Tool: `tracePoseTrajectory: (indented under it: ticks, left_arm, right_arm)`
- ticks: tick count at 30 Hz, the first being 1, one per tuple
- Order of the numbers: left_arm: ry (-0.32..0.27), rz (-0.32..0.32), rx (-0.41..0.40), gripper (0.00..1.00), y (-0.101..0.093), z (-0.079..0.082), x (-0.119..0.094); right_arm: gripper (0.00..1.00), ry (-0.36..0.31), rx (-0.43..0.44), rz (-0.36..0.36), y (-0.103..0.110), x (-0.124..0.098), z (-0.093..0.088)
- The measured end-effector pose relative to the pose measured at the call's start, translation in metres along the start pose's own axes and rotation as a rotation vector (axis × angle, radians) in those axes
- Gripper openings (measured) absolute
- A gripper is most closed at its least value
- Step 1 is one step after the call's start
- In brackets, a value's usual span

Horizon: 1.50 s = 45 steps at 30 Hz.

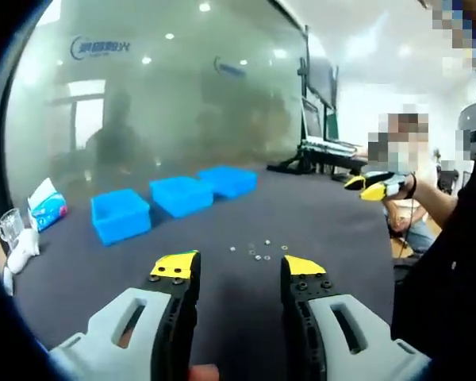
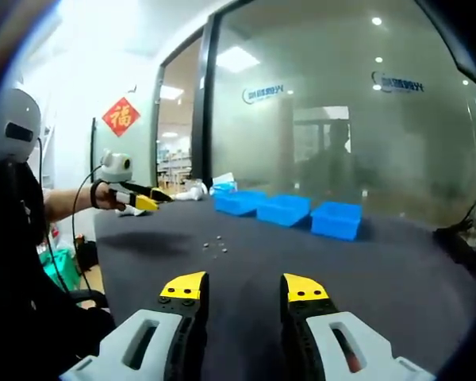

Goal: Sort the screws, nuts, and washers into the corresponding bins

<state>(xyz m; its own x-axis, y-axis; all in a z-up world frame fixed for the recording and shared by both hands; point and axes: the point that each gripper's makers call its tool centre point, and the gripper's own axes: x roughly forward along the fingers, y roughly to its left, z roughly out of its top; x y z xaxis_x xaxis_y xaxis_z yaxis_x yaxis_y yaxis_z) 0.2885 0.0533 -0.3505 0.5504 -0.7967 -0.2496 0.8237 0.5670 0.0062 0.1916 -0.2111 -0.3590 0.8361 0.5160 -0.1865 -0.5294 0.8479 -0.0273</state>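
Three blue bins (image 1: 181, 196) stand in a row on the dark table (image 1: 317, 214), toward its far side by a frosted glass wall. Several small screws, nuts and washers (image 1: 256, 252) lie loose on the table in front of them. My left gripper (image 1: 239, 268) hovers above the table just short of the small parts, open and holding nothing. In the right gripper view the bins (image 2: 285, 209) sit at centre and the small parts (image 2: 216, 243) lie left of them. My right gripper (image 2: 244, 287) is open and holds nothing, well back from the parts. The left gripper (image 2: 139, 198) shows there, held over the table's left end.
A glass cup (image 1: 10, 228), a tissue packet (image 1: 47, 205) and a white object lie at the table's left end. Monitors and stands (image 1: 321, 119) rise beyond the far right corner. A seated person is at right. The right gripper (image 1: 377, 186) shows there, raised.
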Motion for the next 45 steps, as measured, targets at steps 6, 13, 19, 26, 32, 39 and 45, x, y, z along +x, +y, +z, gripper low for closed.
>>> tracePoseTrajectory:
  ticks: [6,13,19,26,32,39,45]
  left_arm:
    - [0.038,-0.040,0.013,0.41,-0.003,-0.001,0.012]
    - [0.099,-0.082,0.076,0.41,0.004,0.004,0.033]
    - [0.156,-0.121,0.074,0.39,0.012,0.008,0.060]
    - [0.246,-0.161,0.102,0.39,0.012,-0.004,0.083]
    - [0.333,-0.158,0.108,0.37,0.016,-0.017,0.100]
    - [0.393,-0.168,0.107,0.37,0.013,-0.030,0.116]
    - [0.438,-0.190,0.087,0.37,0.006,-0.039,0.122]
  right_arm:
    - [0.33,0.005,-0.001,0.007,0.003,0.001,-0.003]
    - [0.33,0.013,-0.004,0.009,0.003,0.001,-0.005]
    - [0.32,0.005,-0.011,0.008,0.004,0.002,-0.003]
    - [0.32,0.004,-0.008,0.006,0.005,0.001,-0.004]
    - [0.32,0.011,-0.019,0.014,0.006,0.001,-0.007]
    - [0.32,0.011,-0.007,0.021,0.009,0.002,-0.011]
    - [0.32,0.008,-0.004,0.016,0.007,-0.001,-0.010]
